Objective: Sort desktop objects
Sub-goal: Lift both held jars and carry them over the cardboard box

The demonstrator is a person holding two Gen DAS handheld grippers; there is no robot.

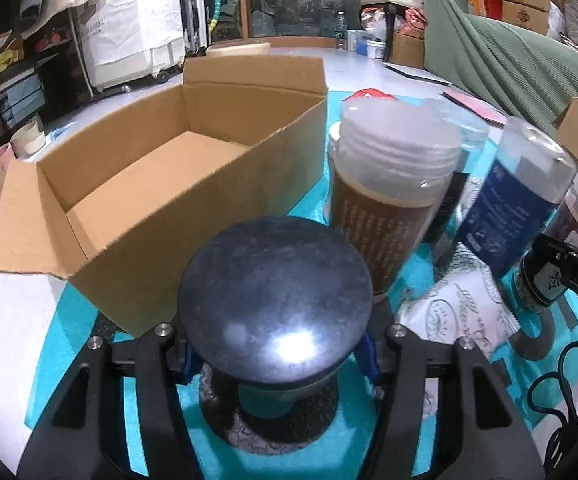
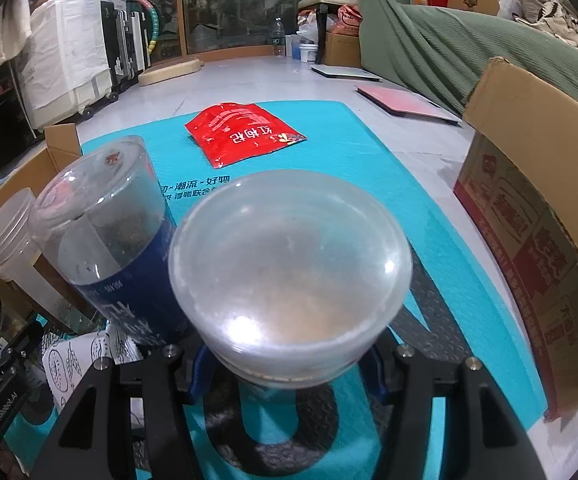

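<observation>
**Two jars gripped for sorting**

Both fingers are closed on jars: the left gripper clamps a black-lidded jar, the right gripper a clear-lidded jar. Each is held below its lid, likely for lifting upright. The open box beside the left jar looks the probable destination; the blue jar and red packet wait on the mat.

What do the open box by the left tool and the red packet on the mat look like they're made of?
Open box: plain brown corrugated cardboard, matte, with folded flaps and raw edges. Red packet: probably glossy plastic or foil film, since it wrinkles and catches light.
</observation>
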